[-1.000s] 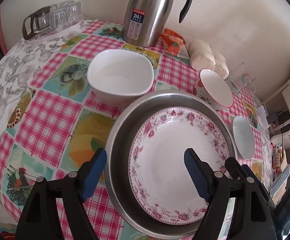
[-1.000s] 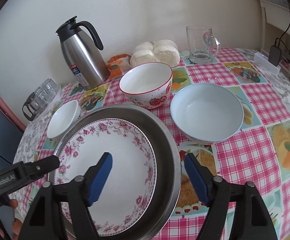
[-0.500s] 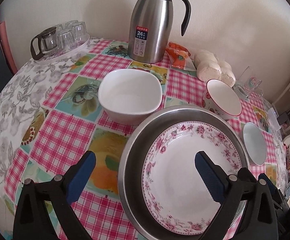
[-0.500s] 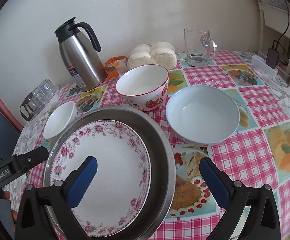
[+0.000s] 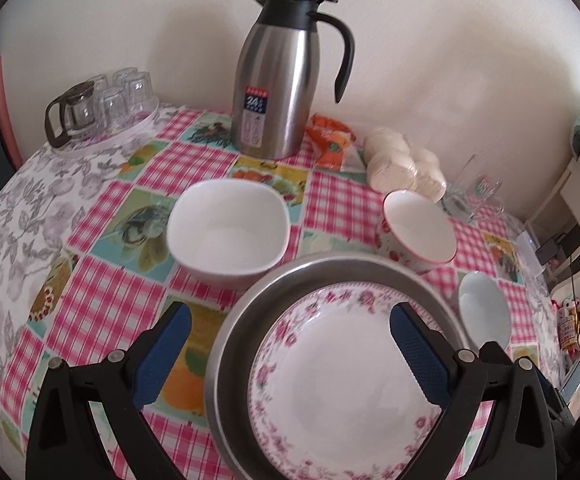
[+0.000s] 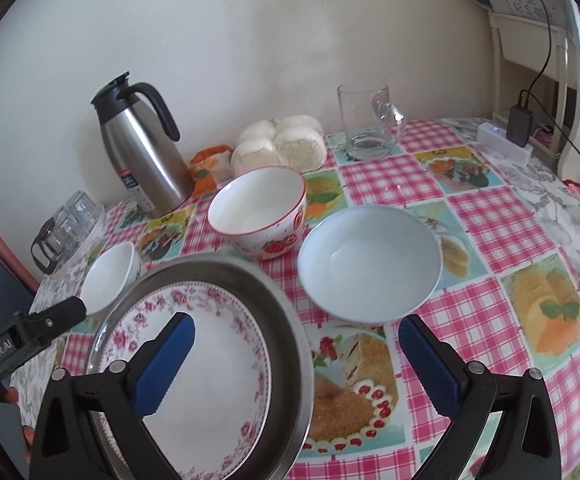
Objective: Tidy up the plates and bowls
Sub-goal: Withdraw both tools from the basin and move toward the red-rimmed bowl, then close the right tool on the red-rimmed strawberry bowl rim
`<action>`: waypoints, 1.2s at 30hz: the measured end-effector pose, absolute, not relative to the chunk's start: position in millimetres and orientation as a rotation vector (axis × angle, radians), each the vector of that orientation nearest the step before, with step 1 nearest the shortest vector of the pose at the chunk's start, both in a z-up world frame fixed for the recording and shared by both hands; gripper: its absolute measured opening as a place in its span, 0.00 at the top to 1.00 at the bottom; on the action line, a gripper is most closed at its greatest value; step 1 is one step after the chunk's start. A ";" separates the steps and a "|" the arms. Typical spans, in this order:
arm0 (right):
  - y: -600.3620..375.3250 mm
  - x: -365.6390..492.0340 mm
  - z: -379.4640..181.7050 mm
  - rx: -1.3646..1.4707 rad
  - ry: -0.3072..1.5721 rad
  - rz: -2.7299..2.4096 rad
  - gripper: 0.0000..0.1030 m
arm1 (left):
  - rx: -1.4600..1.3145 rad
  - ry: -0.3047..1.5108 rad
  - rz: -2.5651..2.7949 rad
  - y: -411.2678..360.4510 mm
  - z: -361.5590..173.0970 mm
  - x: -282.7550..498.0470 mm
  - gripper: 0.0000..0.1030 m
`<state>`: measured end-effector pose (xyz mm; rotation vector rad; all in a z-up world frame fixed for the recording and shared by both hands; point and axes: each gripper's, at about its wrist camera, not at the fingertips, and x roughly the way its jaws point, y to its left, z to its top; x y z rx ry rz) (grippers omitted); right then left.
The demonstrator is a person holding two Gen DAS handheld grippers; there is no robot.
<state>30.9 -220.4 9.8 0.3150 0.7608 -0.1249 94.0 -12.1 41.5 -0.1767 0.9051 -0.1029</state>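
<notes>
A pink-flowered plate (image 5: 342, 380) (image 6: 210, 380) lies inside a steel pan (image 5: 226, 344) (image 6: 290, 344) at the near edge of the table. My left gripper (image 5: 289, 316) is open and straddles the pan's left rim, touching nothing. My right gripper (image 6: 296, 325) is open over the pan's right rim, one finger above the plate. Behind the pan stand a white square bowl (image 5: 226, 236) (image 6: 106, 280), a red-rimmed strawberry bowl (image 5: 418, 224) (image 6: 258, 216) and a pale blue bowl (image 5: 484, 312) (image 6: 370, 264).
A steel thermos jug (image 5: 282, 92) (image 6: 142, 160), an orange packet (image 5: 330, 144), bagged buns (image 5: 402, 164) and a glass mug (image 6: 366, 128) line the wall. A tray of glasses (image 5: 102, 108) sits far left. A power strip (image 6: 502, 140) lies far right.
Both grippers' jaws have spread wider. Both views have tipped up, showing more of the wall. The dishes have stayed where they were.
</notes>
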 end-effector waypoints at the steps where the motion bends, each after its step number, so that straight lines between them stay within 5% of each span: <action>1: -221.4 31.3 9.8 0.310 0.756 -0.130 0.00 | -0.173 0.896 -0.108 -13.9 42.5 95.7 0.03; 36: -269.3 103.4 55.3 0.312 0.826 -0.172 0.00 | -0.185 0.861 -0.275 -64.1 64.3 174.9 0.03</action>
